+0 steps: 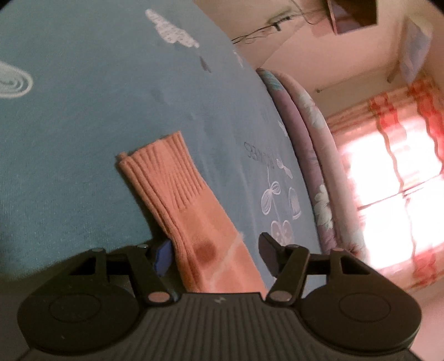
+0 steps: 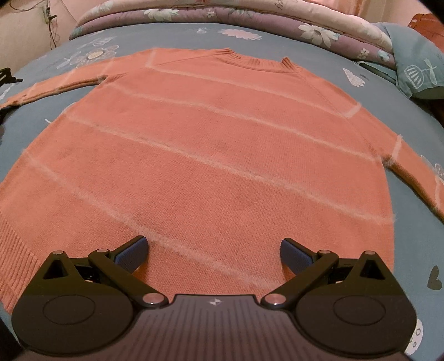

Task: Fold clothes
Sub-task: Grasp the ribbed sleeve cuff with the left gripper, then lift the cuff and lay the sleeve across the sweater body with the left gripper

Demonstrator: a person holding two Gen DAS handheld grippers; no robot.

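An orange knit sweater (image 2: 211,144) with pale stripes lies flat on the blue bedsheet (image 2: 360,91), front up, neck at the far side and both sleeves spread out. In the right wrist view my right gripper (image 2: 213,254) stands open just above the lower body of the sweater, with nothing pinched between its blue pads. In the left wrist view a sleeve (image 1: 194,211) runs away from me to its ribbed cuff (image 1: 163,169). My left gripper (image 1: 216,257) is open astride this sleeve. Its left pad (image 1: 163,257) sits at the sleeve's edge and the right finger stands clear of it.
A folded floral quilt (image 2: 249,14) lies along the far side of the bed. A teal pillow (image 2: 416,72) sits at the far right. In the left wrist view a bright window with a red-patterned curtain (image 1: 396,172) lies beyond the bed's edge. Cables hang on the wall (image 2: 50,19).
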